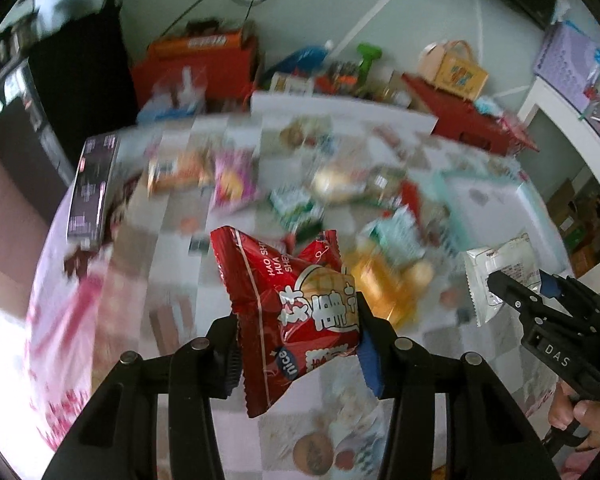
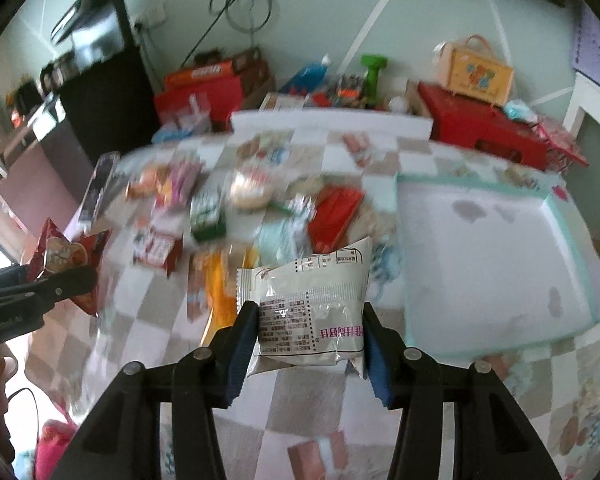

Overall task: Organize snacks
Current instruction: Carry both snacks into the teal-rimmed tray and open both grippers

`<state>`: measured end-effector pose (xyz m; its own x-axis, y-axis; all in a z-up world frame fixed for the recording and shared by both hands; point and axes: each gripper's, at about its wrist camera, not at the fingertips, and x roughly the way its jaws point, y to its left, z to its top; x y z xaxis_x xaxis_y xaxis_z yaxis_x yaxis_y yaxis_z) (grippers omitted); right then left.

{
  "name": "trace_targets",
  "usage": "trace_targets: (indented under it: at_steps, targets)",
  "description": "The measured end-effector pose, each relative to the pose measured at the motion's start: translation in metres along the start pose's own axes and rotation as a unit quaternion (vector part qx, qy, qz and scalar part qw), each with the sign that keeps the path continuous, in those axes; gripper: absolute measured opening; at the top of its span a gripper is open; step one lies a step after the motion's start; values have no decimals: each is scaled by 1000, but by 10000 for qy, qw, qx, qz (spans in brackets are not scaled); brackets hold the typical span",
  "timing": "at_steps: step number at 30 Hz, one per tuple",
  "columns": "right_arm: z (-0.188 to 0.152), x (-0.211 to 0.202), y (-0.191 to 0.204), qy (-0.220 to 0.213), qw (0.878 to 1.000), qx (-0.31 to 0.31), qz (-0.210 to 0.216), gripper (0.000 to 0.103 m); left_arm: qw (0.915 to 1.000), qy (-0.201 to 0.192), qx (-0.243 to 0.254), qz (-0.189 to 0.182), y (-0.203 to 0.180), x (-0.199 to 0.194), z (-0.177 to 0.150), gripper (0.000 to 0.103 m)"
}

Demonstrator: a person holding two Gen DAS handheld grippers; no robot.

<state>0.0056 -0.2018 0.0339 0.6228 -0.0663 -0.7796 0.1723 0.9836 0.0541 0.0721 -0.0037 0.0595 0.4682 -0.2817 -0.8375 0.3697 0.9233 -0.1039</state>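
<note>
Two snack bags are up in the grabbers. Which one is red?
The red snack bag pinched in the left gripper. The white snack bag in the right gripper shows black printed text instead.

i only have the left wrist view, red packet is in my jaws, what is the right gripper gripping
Observer: The right gripper is shut on a white plastic snack packet with black print on its back.
Operator: where could it go
Observer: A white tray with a mint-green rim lies right of it, its floor bare.
Operator: my red packet visible from there?
Observer: Yes, the red foil snack packet in the left gripper shows a heart-shaped picture.
</note>
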Motion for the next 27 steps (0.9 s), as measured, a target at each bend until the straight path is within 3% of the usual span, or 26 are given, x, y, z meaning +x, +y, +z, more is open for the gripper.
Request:
trace_targets:
  at_steps: [7,13,21,27]
  targets:
    - [39,-17,-33,-526,9970,479,-289,53,9978,-470,394,-249,-45,-11,48,49]
    - [56,-20,-71,-708,9919,890,-563,53,9944,-601,602,-628,-92,1,75,49]
    - [36,-5,-148,-373,9836,1344,-1147,53,9877,-442,1065,-1057,-168,34,82,49]
    - [7,2,-220,1,9700,1747,-1688,53,9812,-133,1495,-1213,-230,73,72,49]
